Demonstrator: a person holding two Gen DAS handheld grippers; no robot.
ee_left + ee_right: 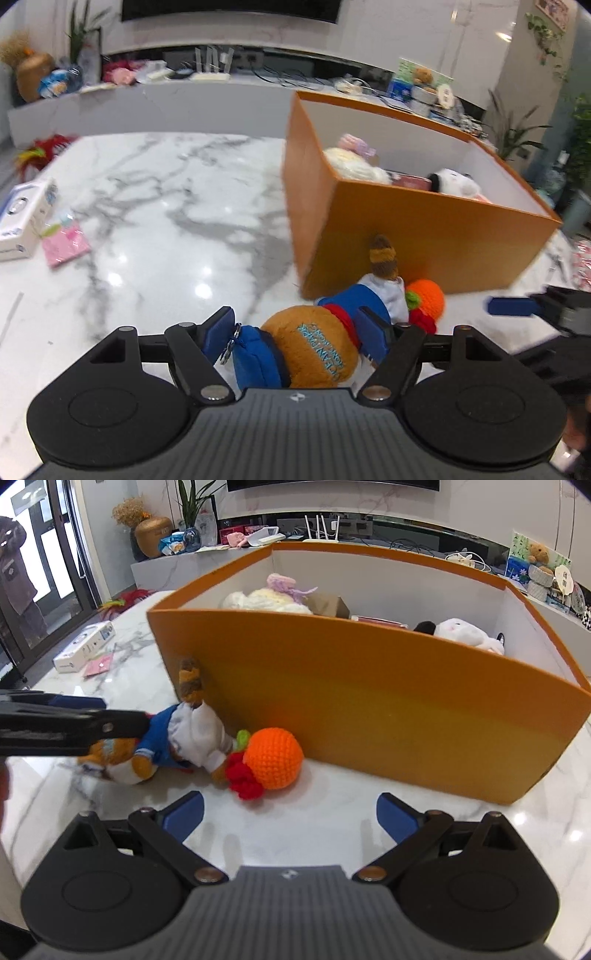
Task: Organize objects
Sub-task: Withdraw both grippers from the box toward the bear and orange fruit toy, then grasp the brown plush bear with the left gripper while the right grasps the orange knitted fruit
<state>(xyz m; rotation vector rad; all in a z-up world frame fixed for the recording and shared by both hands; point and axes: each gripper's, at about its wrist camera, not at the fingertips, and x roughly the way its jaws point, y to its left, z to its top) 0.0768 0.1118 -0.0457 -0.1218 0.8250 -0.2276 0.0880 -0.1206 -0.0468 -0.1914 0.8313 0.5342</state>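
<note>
In the left view the left gripper, jaws apart, straddles the soft, light plush lying near the box (best squeezed at its midriff), while in the right view the right gripper gapes empty near the squashy ball.

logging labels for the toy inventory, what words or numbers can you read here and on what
"OCEAN PARK" reads upside down in light blue stitching on the brown plush toy between the left gripper's fingers.
A second stitched line beside it is too blurred to read for sure.
The print on the white carton at the table's far left is too small to read.
The pink packet next to it shows no legible text.
</note>
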